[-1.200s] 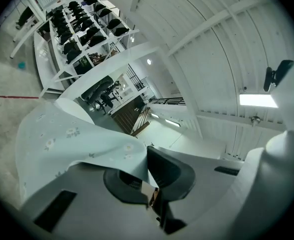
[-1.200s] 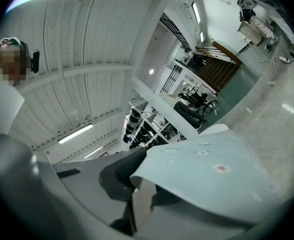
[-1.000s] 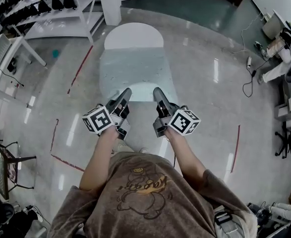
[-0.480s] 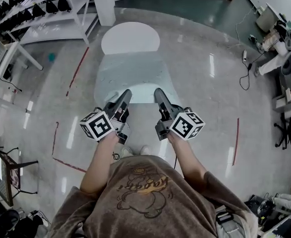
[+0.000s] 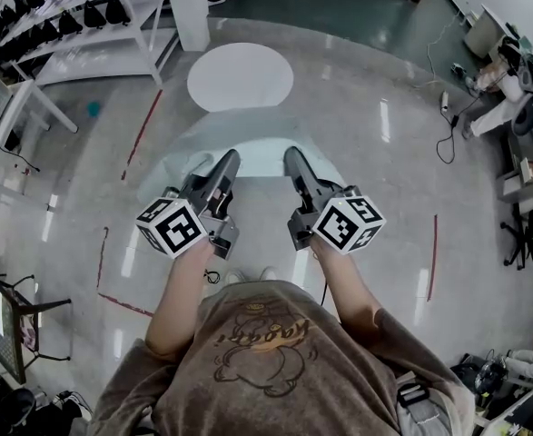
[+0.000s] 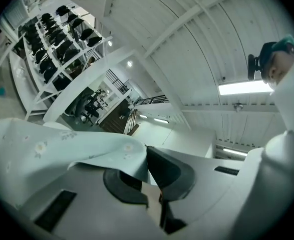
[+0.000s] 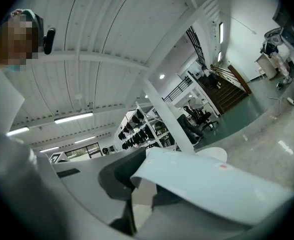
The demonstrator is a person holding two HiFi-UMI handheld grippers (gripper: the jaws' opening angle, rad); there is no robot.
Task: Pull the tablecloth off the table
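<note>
Although the tablecloth (image 5: 259,151) partly covers their pads, left gripper (image 5: 231,158) and right gripper (image 5: 293,154) each clamp its hem. The shirt print (image 5: 264,341) at 6 o'clock is illegible.

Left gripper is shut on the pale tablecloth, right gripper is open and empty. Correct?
No. The right gripper is also shut on the tablecloth; the right gripper view shows the cloth's edge pinched between its jaws. The left gripper is shut on it, as stated.

worn: brown short-sleeved tee (image 5: 266,352), cartoon printed on front (lettering unreadable) | left claw (image 5: 230,157): grey, marked with black-and-white squares | right claw (image 5: 293,154): likewise
</note>
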